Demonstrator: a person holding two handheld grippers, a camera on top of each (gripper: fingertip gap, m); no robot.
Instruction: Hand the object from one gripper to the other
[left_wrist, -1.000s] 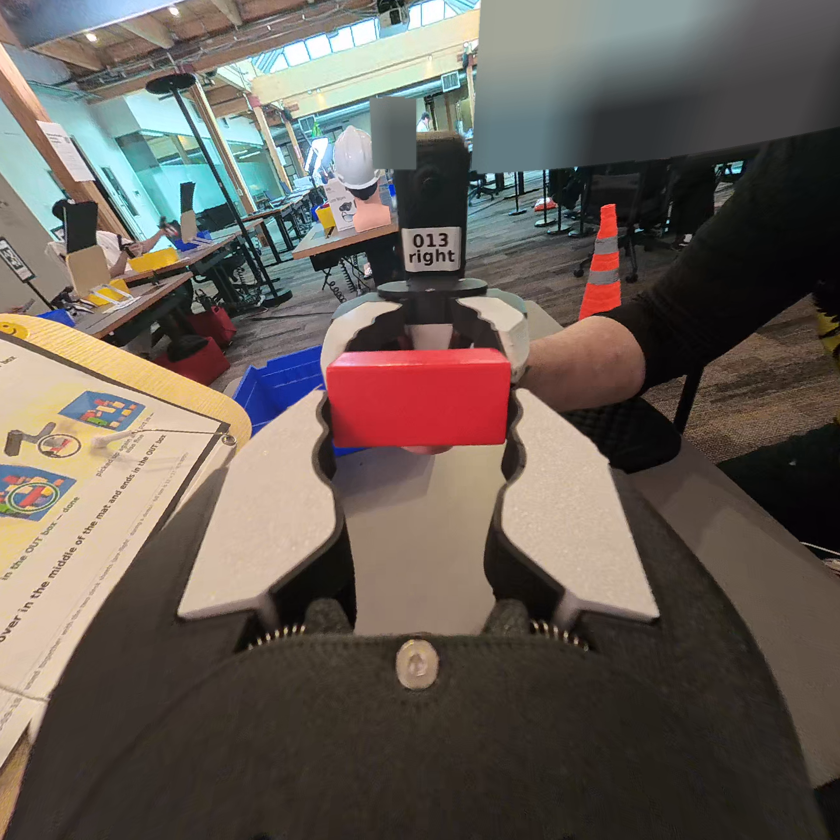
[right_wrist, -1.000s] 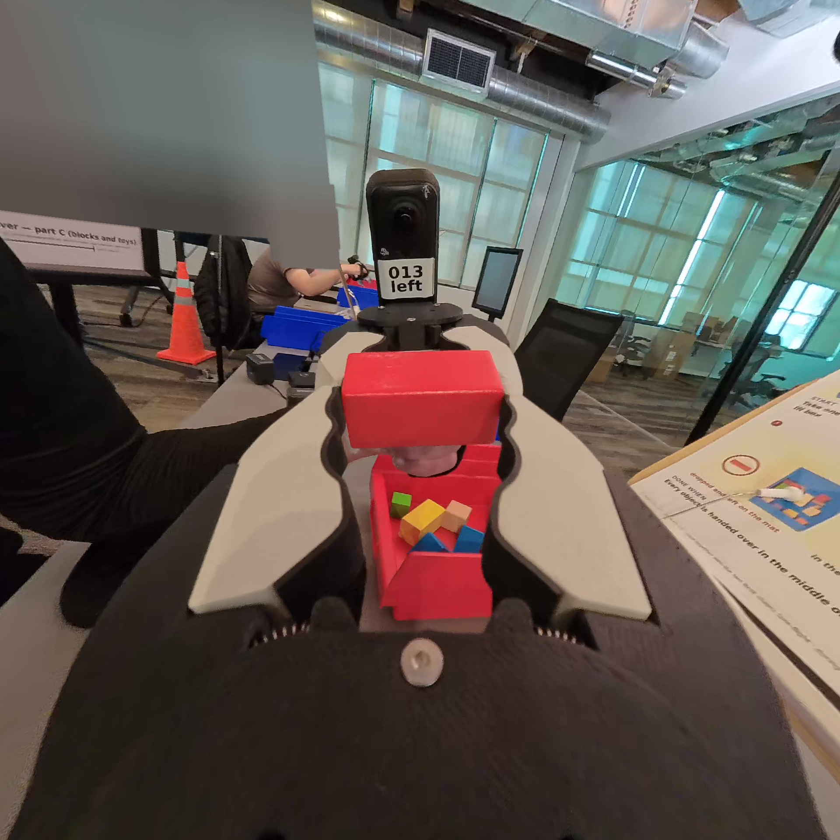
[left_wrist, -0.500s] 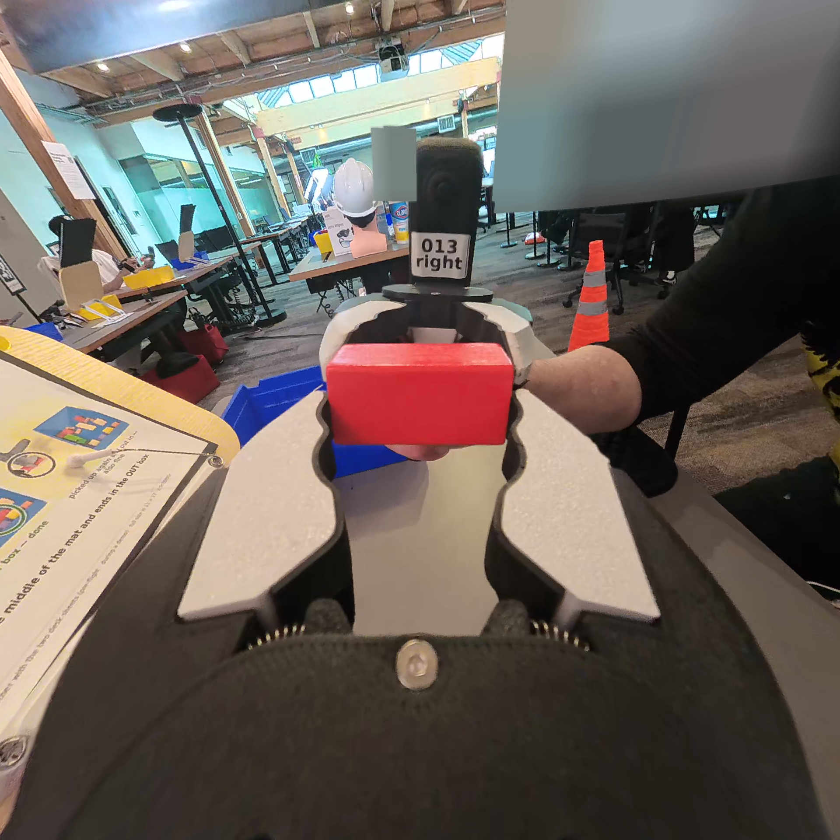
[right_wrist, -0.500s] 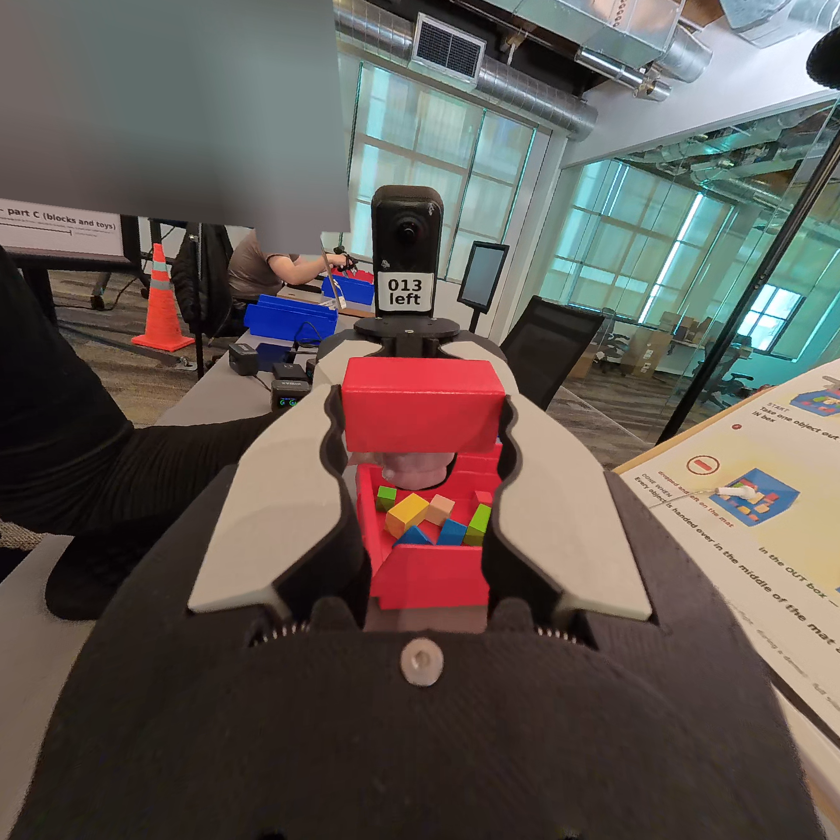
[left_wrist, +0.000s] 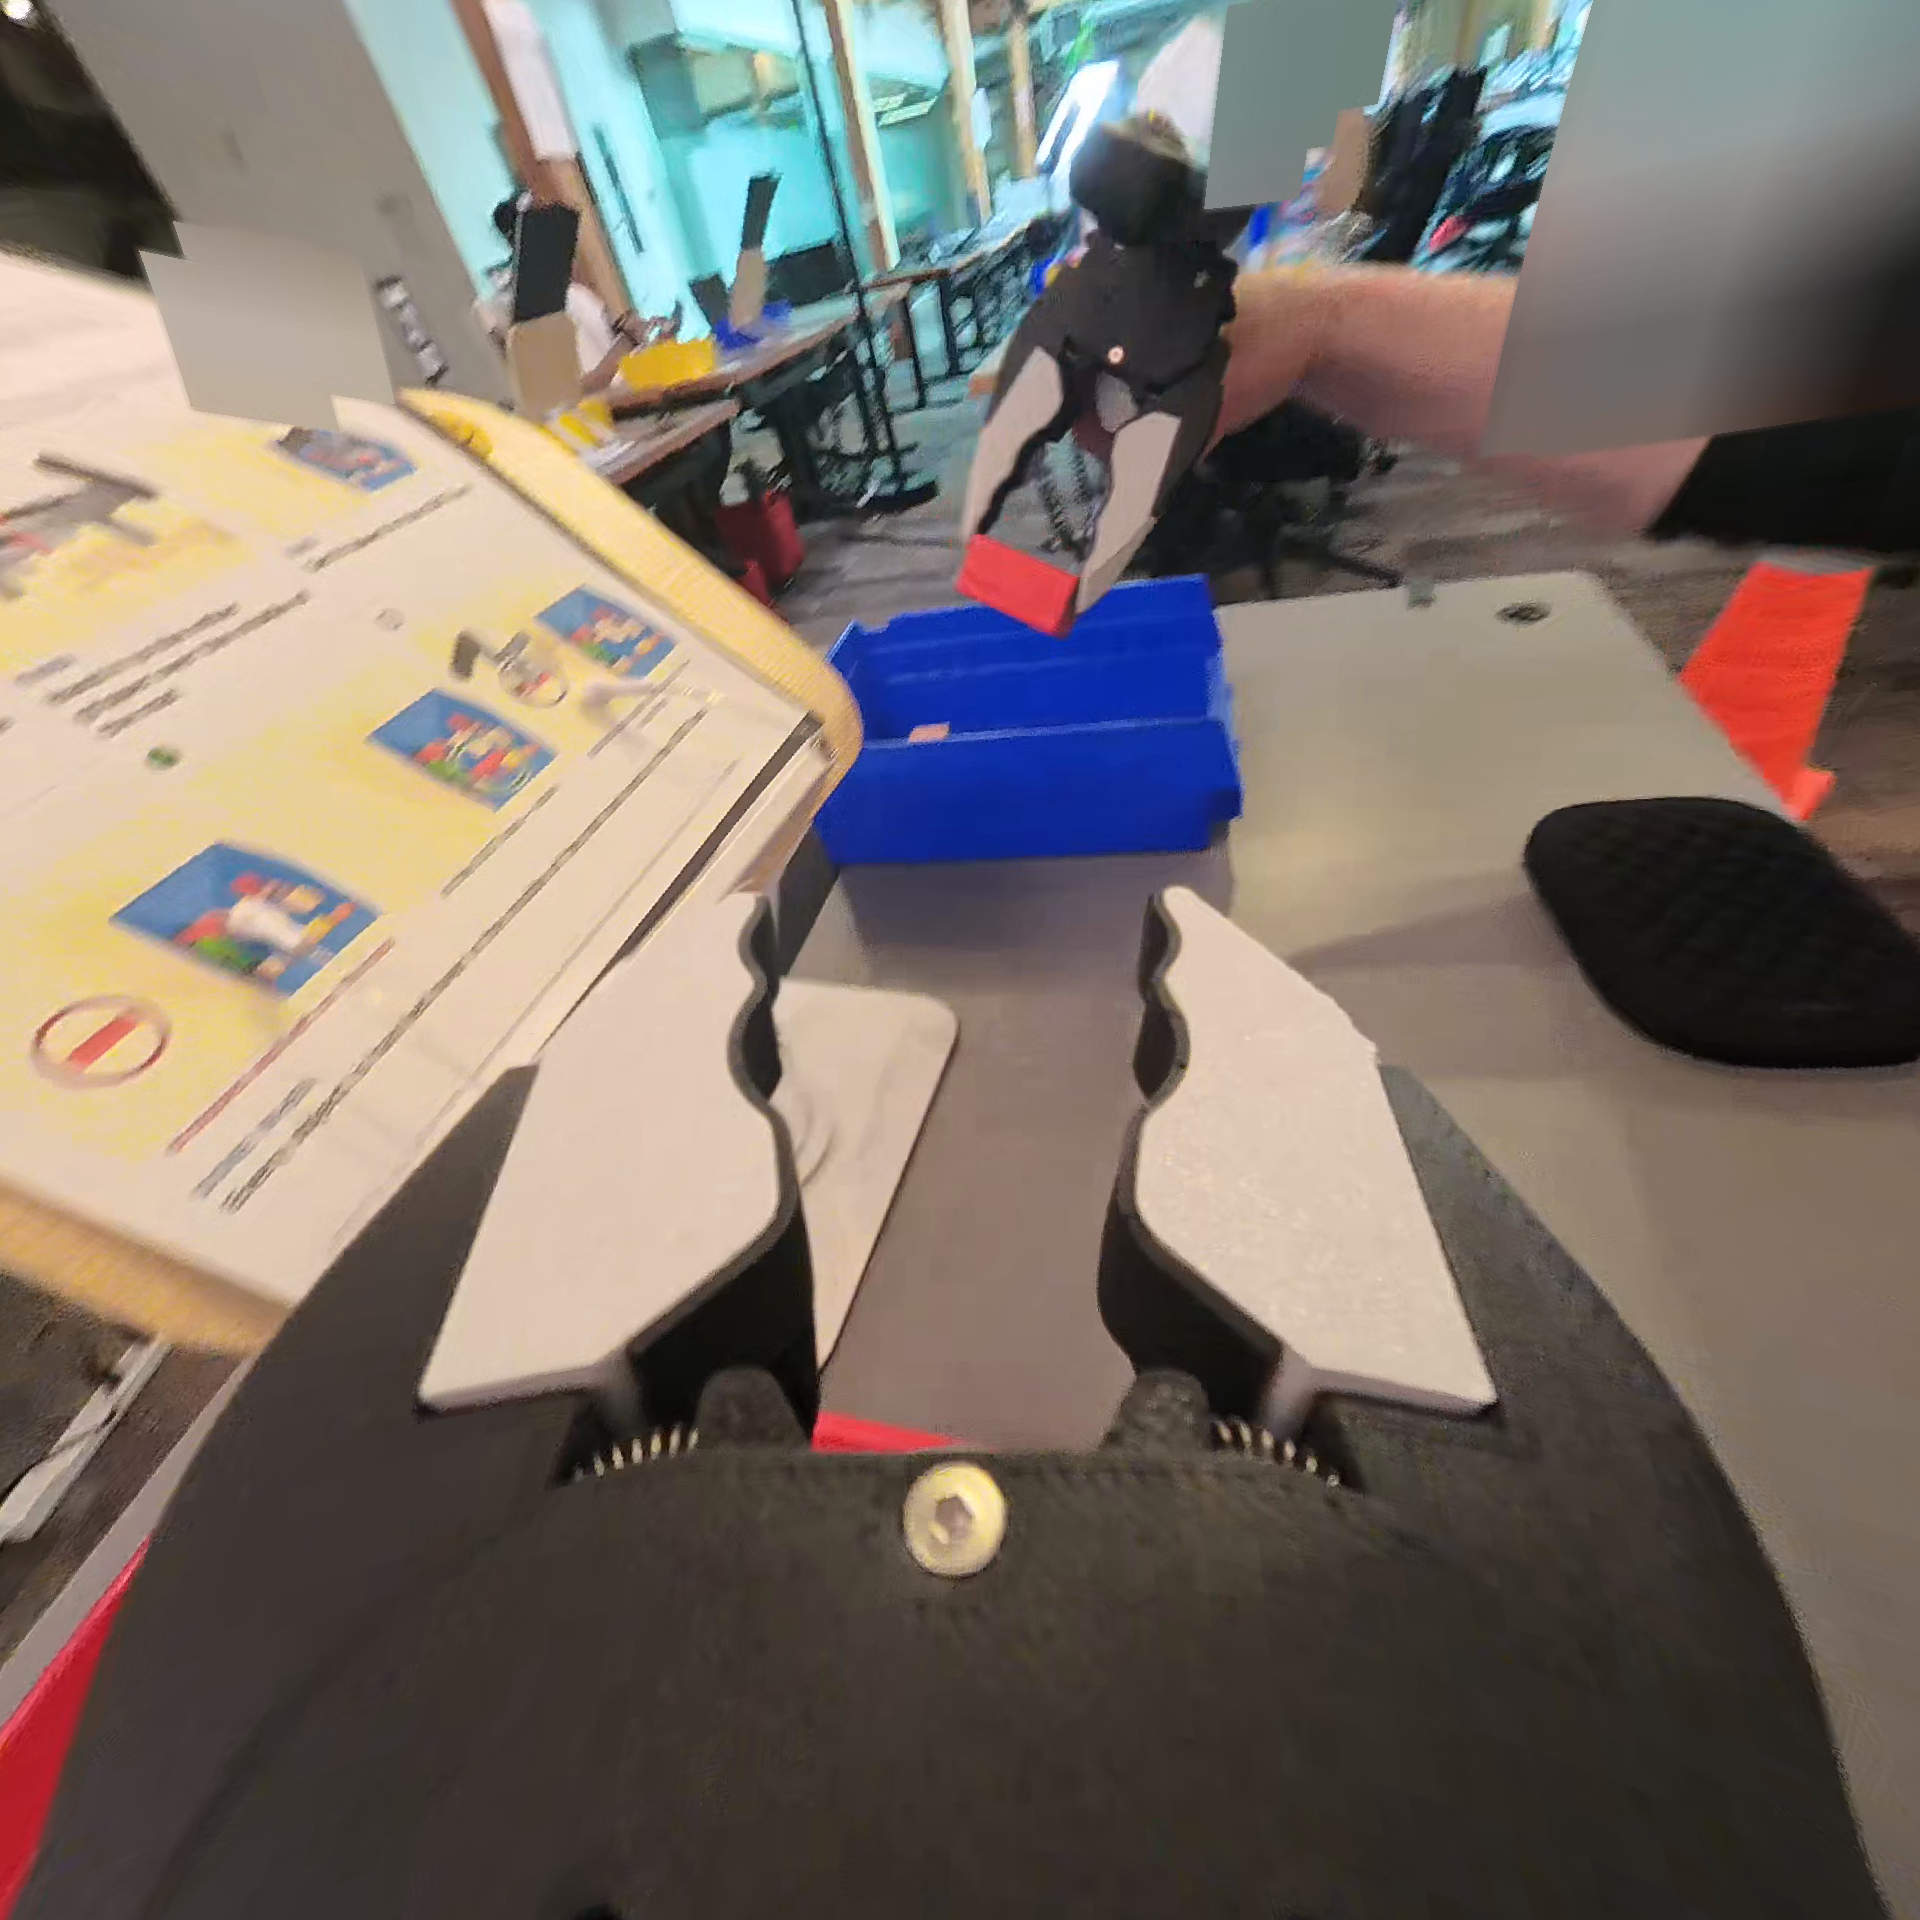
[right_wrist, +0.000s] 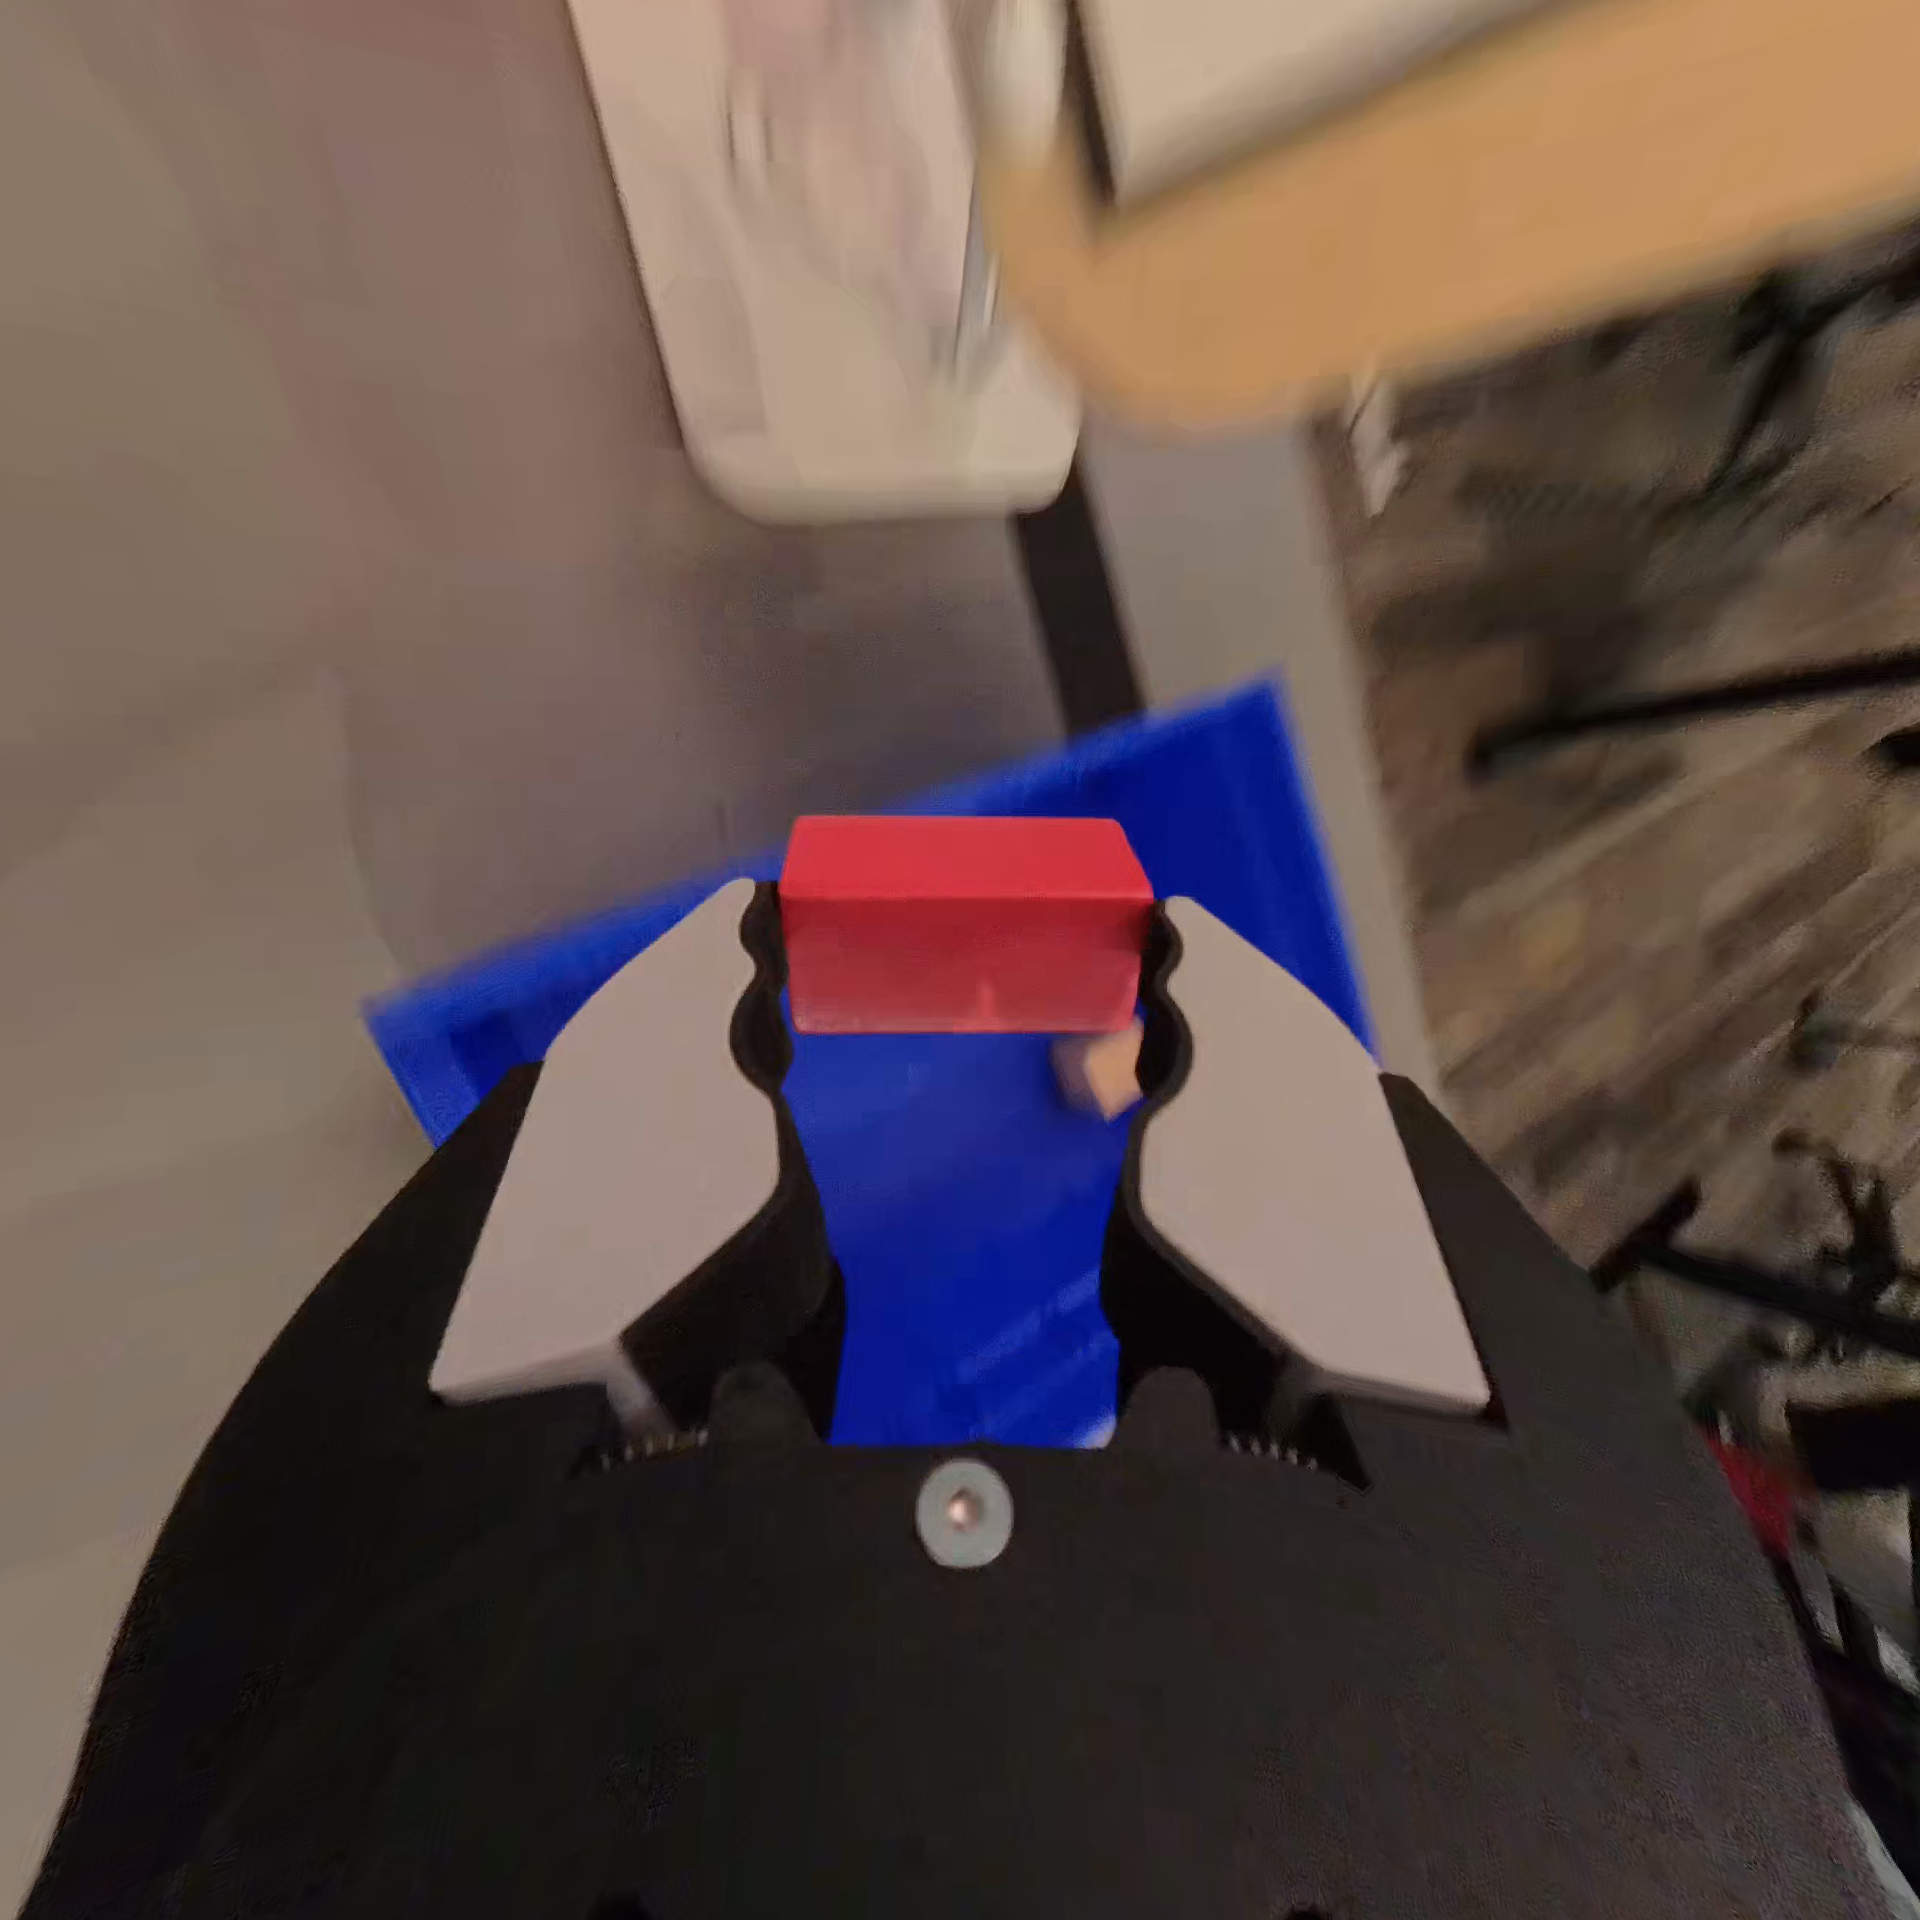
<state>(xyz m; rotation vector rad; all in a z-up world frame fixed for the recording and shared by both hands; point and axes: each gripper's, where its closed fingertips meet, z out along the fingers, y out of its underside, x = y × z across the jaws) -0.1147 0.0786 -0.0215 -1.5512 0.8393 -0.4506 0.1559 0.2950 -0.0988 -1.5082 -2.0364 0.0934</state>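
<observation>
Left wrist view: claw (left_wrist: 961, 940) newly empty

A glossy red rectangular block (right_wrist: 961, 925) sits between light-grey, black-edged tongs (right_wrist: 961, 987) over a saturated blue plastic bin (left_wrist: 1029, 748) on a plain grey desk (left_wrist: 1455, 727), beside a yellow-and-white printed sheet (left_wrist: 260, 748) and a black textured pad (left_wrist: 1745, 925).

— What's different from a moment ago?
— The two tongs have parted. The left tongs (left_wrist: 961, 966) no longer flank the red block (right_wrist: 961, 930); they gape over bare desk (left_wrist: 1455, 748).
— And the block?
— It went off clamped in the right tongs (right_wrist: 961, 935), now above the blue bin (left_wrist: 1029, 800) at the desk's far edge.
</observation>
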